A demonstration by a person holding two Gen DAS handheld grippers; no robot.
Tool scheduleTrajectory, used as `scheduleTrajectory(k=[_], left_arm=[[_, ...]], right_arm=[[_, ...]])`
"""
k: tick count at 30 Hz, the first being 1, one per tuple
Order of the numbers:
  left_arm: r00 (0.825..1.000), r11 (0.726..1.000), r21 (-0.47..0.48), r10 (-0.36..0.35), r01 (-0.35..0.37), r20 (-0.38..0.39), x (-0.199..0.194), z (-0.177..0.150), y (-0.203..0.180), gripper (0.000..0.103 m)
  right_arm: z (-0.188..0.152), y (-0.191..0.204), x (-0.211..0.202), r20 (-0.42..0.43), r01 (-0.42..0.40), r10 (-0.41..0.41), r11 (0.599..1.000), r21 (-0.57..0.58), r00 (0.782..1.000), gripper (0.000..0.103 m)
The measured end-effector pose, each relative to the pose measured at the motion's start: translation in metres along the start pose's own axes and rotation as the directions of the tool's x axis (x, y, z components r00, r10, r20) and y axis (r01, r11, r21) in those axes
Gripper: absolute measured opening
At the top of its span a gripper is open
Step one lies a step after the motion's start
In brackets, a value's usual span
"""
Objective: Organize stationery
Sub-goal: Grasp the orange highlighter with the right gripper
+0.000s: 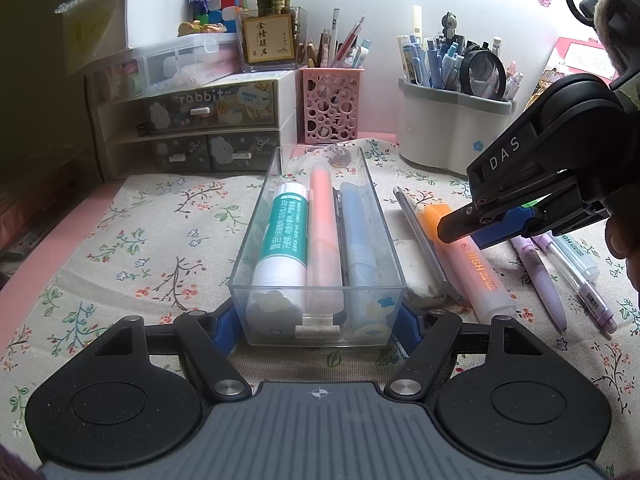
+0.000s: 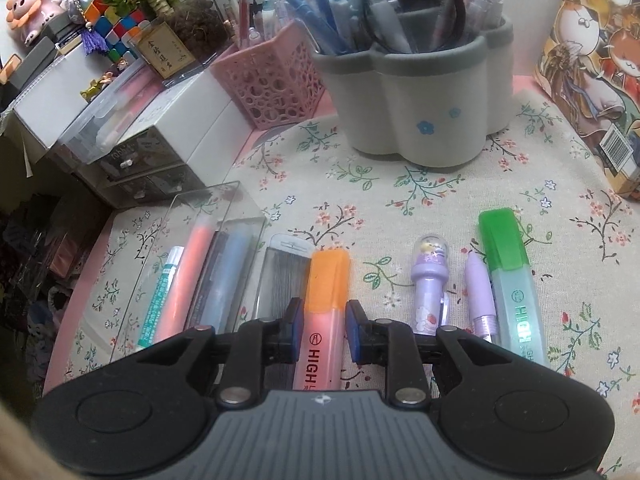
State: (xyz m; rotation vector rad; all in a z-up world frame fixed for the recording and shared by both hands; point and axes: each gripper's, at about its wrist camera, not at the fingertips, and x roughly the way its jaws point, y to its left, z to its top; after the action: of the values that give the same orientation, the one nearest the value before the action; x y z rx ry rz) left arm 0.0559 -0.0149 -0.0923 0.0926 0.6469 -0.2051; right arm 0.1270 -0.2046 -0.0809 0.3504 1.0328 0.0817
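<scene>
My left gripper (image 1: 318,332) is shut on the near end of a clear drawer (image 1: 256,216), its blue pads against both side walls. The drawer holds a teal glue stick (image 1: 284,232), a salmon highlighter (image 1: 322,232) and a blue highlighter (image 1: 358,232). To its right an orange highlighter (image 2: 326,280) lies flat on the floral cloth. My right gripper (image 2: 323,332) straddles its pale body, with a thin gap at each pad, so it stands open. The left wrist view shows that gripper (image 1: 480,232) angled down over the orange cap.
A clear lead case (image 2: 284,272) and a white eraser (image 1: 416,272) lie between drawer and orange highlighter. Purple pens (image 2: 480,292) and a green highlighter (image 2: 512,280) lie to the right. A pink mesh holder (image 1: 330,108), a white pen pot (image 1: 452,128) and a drawer unit (image 1: 192,120) stand behind.
</scene>
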Motion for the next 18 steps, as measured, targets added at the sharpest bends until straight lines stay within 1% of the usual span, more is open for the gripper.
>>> scheduleTrajectory(k=[4,11,18], left_arm=[[1.0,1.0,0.0,0.0,0.0,0.0,0.0,0.0,-0.0001,0.073],[1.0,1.0,0.0,0.0,0.0,0.0,0.0,-0.0001,-0.0001,0.073],[1.0,1.0,0.0,0.0,0.0,0.0,-0.0001,-0.0001,-0.0001,0.073]], right_arm=[[-0.006,0.0058,-0.0014,0.011,0.002,-0.002,1.0,-0.029,1.0,0.018],[-0.0059,0.0029,-0.0051,0.033,0.005,-0.005,1.0,-0.004,0.999,0.018],[-0.0077,-0.0041,-0.01,0.049,-0.012,0.01,0.999,0.041,0.999,0.018]])
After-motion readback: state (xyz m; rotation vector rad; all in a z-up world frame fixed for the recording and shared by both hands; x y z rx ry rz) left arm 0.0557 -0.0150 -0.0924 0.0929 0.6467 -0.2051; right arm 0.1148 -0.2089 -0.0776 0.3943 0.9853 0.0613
